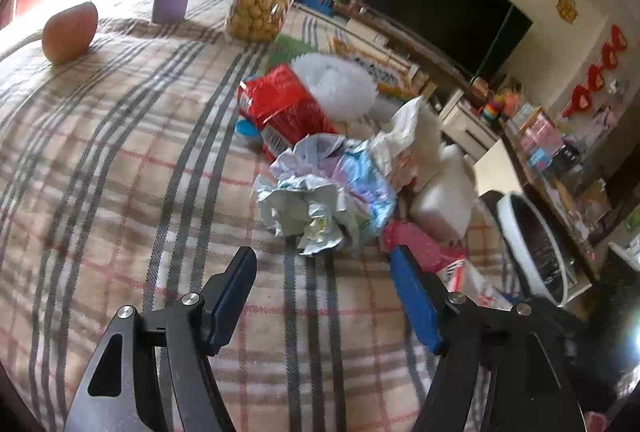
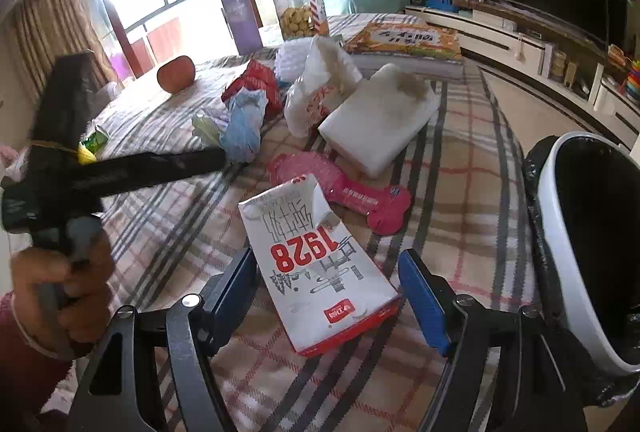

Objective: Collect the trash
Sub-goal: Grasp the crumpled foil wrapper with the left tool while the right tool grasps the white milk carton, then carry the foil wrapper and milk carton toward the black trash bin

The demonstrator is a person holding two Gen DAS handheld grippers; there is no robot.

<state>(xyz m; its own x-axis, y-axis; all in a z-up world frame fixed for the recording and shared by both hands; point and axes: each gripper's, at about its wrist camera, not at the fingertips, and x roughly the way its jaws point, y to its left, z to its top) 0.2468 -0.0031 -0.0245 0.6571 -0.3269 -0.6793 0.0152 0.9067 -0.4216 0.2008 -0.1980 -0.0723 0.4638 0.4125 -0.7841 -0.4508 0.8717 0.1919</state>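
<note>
The right gripper (image 2: 326,284) sits with its fingers spread on either side of a flattened white milk carton (image 2: 316,272) (red "1928" on it), lying on the plaid cloth (image 2: 460,192) and not gripped. Beside it stands a white-rimmed bin (image 2: 560,232). The left gripper (image 1: 324,288), likewise spread and empty, faces a crumpled paper wad (image 1: 320,192), with a red wrapper (image 1: 284,104) and pink packet (image 1: 420,244) close by

The flattened white carton (image 2: 320,272) carries the red number "1928", seen upside down, above grey Chinese characters and a small red logo patch too small to read. The red packet (image 1: 286,104) shows a barcode; its print is illegible.
</note>
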